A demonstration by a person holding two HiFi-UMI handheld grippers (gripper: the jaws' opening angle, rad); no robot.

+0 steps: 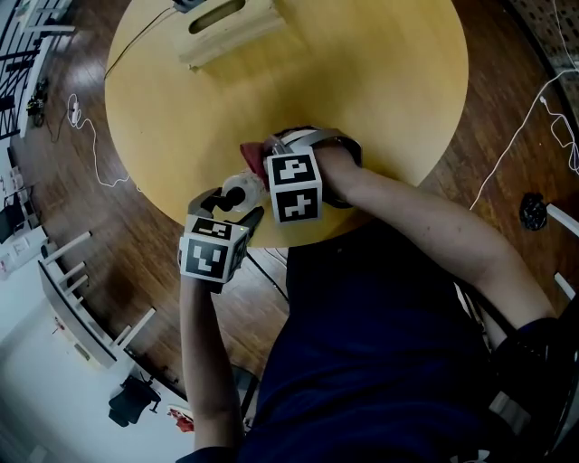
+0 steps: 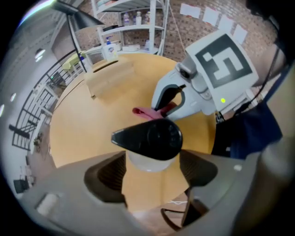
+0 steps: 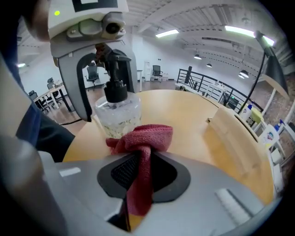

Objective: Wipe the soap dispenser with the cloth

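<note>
Item: soap dispenser [image 3: 117, 108], a squat clear bottle with a black pump head whose spout is pointing sideways. It is holding a pale, flecked fill partway up and standing upright at the near edge of the round wooden table [image 1: 362, 81]; whether its base is resting on the top cannot be told. The left claw [image 2: 152, 168] is reaching down over it from above and is released. Its two jaws are standing wide on either side of the bottle's body, with the pump head showing above them in the left gripper view. Item: cloth [image 3: 143, 138], red and of towelling weave, bunched into a fold. The right claw [image 3: 138, 173] is clenching it, with one tail hanging down between the jaws and the bulk sitting in front of them. The cloth is lying just beside the dispenser's lower body, on the side facing the table's middle; whether the two are touching cannot be told. Item: wooden box [image 1: 226, 27], pale, with a slot handle cut in its side, sitting at the far side of the table, well apart from the dispenser; its contents are not showing. Item: white shelf rack [image 2: 133, 18], standing beyond the table and carrying several bottles.
</note>
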